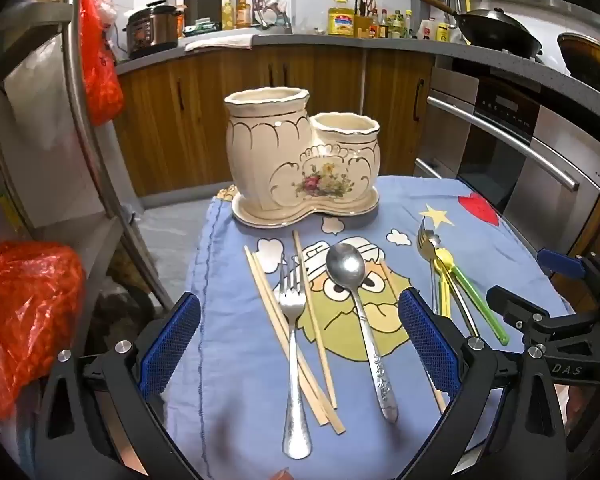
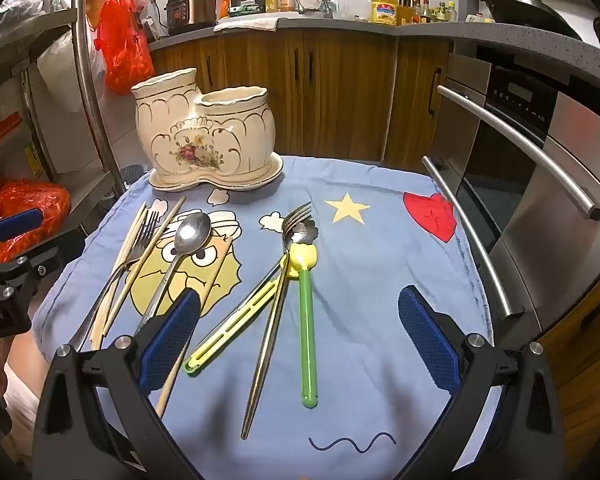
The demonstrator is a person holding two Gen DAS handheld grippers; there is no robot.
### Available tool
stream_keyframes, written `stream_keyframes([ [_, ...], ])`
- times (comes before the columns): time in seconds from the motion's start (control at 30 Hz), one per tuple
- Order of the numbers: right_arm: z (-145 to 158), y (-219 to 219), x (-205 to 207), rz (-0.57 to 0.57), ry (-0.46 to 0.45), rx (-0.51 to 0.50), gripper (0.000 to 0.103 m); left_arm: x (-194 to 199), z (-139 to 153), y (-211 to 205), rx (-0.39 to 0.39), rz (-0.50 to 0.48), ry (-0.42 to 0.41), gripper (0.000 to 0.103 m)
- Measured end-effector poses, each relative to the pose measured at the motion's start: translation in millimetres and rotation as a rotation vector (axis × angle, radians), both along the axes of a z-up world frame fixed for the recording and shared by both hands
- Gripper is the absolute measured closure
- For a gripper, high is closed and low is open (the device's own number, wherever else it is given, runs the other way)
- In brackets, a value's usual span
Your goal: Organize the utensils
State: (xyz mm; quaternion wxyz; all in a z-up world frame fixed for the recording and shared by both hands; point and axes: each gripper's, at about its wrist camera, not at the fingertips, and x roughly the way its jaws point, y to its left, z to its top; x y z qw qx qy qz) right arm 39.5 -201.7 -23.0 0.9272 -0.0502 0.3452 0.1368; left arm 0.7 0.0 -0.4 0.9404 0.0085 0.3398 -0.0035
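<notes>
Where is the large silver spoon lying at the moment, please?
In the left wrist view the silver spoon lies on the blue cloth between the open left gripper's fingers, right of the silver fork and chopsticks.

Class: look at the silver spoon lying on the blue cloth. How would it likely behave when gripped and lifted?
The silver spoon looks rigid metal, so it likely won't bend. Its shiny handle may slip between pads. Lying flat on the cloth, it may be awkward to get under.
</notes>
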Motion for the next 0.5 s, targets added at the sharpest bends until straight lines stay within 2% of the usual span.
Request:
stream_keyframes([
  [0.5, 1.4, 1.1, -3.8, -0.001, -0.001, -0.006, 0.005, -0.5, 0.3, 0.0, 0.0, 0.001, -0.011, 0.005],
])
